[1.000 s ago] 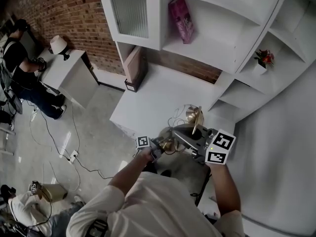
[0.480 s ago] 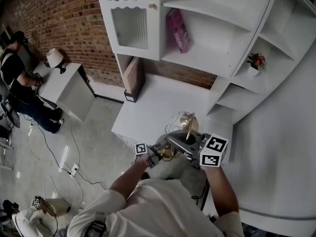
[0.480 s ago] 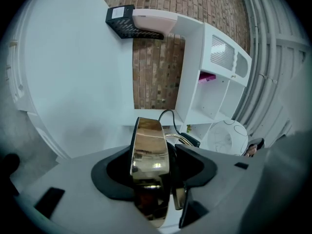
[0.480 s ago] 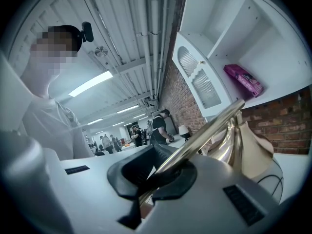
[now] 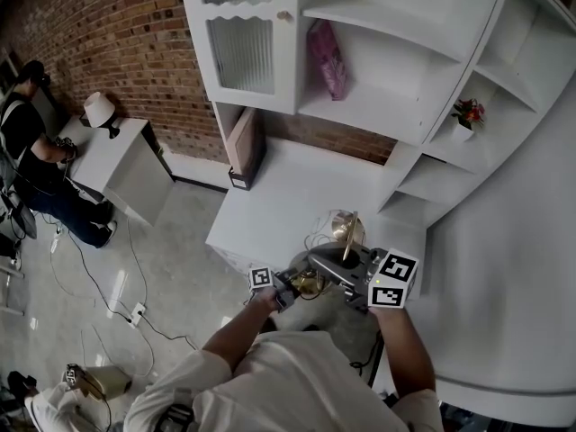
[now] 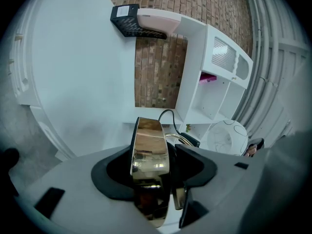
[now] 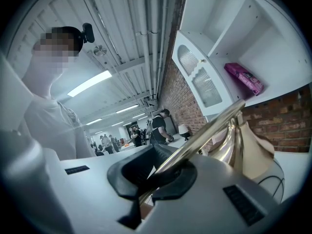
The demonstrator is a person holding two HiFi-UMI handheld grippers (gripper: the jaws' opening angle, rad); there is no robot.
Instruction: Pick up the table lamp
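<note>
The table lamp [image 5: 345, 232] is brass-coloured, with a round base, a thin stem and a bell-shaped head. It hangs tilted over the near edge of the white desk [image 5: 270, 196], carried between both grippers. My left gripper [image 5: 286, 286] is shut on the edge of the round base [image 6: 148, 152], and a black cord [image 6: 168, 115] loops out behind it. My right gripper [image 5: 349, 261] is shut on the stem [image 7: 209, 126], which runs slantwise out of the jaws toward the lamp's bell-shaped head [image 7: 233, 143].
A white shelf unit rises behind the desk, holding a pink packet [image 5: 326, 57] and a small flower pot [image 5: 465, 115]. A brown file box [image 5: 245, 142] stands at the desk's back left. Far left, a person [image 5: 36, 151] sits by a white cabinet bearing another lamp [image 5: 99, 108]. Cables [image 5: 135, 286] cross the floor.
Both grippers and the lamp have drifted slightly together over the desk's near edge. Neither grip has changed.
</note>
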